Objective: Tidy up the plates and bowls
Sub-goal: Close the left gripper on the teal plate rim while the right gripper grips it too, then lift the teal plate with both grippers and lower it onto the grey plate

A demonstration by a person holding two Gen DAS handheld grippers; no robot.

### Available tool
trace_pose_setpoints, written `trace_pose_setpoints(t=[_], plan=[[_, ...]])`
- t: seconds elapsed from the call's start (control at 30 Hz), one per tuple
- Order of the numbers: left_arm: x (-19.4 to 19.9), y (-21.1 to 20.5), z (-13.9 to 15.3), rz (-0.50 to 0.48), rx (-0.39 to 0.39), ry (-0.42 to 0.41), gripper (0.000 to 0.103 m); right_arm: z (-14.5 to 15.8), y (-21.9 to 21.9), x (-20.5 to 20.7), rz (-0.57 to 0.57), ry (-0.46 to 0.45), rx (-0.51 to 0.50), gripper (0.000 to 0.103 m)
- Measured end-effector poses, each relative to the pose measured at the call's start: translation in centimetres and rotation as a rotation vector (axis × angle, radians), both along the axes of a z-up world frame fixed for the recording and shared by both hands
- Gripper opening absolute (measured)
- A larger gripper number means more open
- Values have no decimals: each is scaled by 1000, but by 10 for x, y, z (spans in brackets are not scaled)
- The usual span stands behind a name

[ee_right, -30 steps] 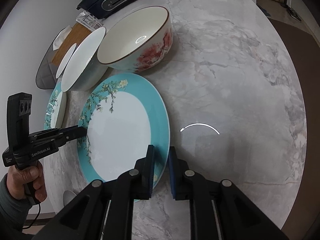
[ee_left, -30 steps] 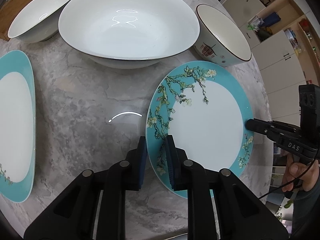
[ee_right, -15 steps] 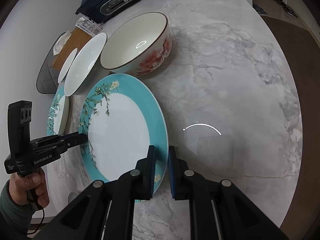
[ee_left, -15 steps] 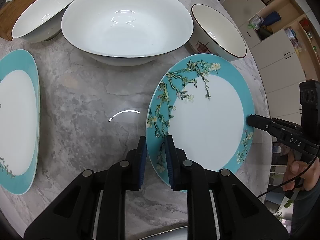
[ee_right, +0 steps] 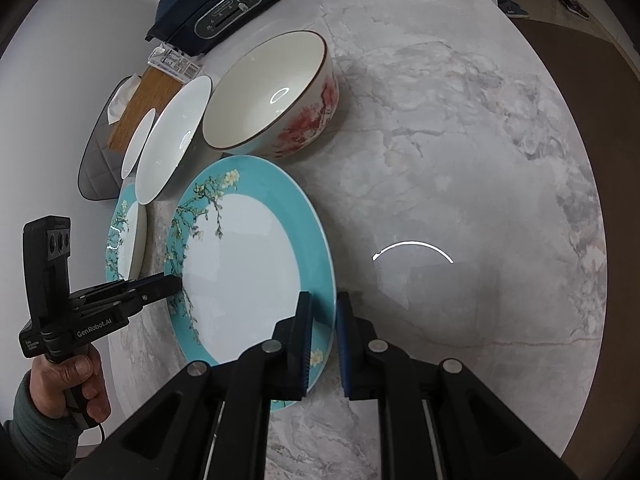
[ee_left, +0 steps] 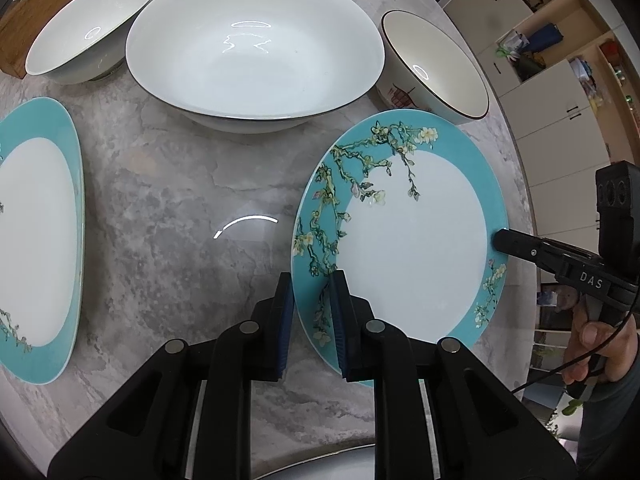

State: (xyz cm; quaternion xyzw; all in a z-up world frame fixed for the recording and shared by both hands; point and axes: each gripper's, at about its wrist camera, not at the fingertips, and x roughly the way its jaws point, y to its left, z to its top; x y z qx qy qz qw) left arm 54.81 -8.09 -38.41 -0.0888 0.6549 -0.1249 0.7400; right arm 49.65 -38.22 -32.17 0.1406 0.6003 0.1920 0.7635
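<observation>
Two hand-held tools grip opposite edges of a teal-rimmed plate (ee_left: 416,240) painted with blossom branches, holding it over a grey marble table (ee_left: 172,200). The left tool (ee_left: 310,312) is closed on the plate's branch-decorated rim, one blue pad above the rim and one below it. Seen from the right wrist camera, the right tool (ee_right: 322,332) is clamped the same way on the far edge of the same plate (ee_right: 240,280), its pads pinching the teal band. Each camera also catches the other tool's black tip meeting the plate's opposite rim, with the person's hand (ee_right: 76,380) wrapped around the handle. The plate appears tilted, though whether any part of it touches the table cannot be told.

Beyond the plate, a wide white bowl (ee_left: 256,48) with a dark rim line sits on the table at the centre. A smaller white bowl (ee_left: 92,28) leans to its left, and a brown-rimmed bowl with red floral decoration (ee_right: 276,96) stands to its right, just behind the held plate. A second teal-rimmed plate (ee_left: 36,240) lies flat on the table at the left, well apart from the first. A dark blue appliance (ee_right: 228,4) and a wooden board (ee_right: 148,104) sit at the table's far end.
</observation>
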Motion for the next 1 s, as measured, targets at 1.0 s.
trace_pose_setpoints(t=[1.0], plan=[[-58, 10, 37, 6, 2, 6, 16, 23, 10, -56, 14, 23, 29, 13]])
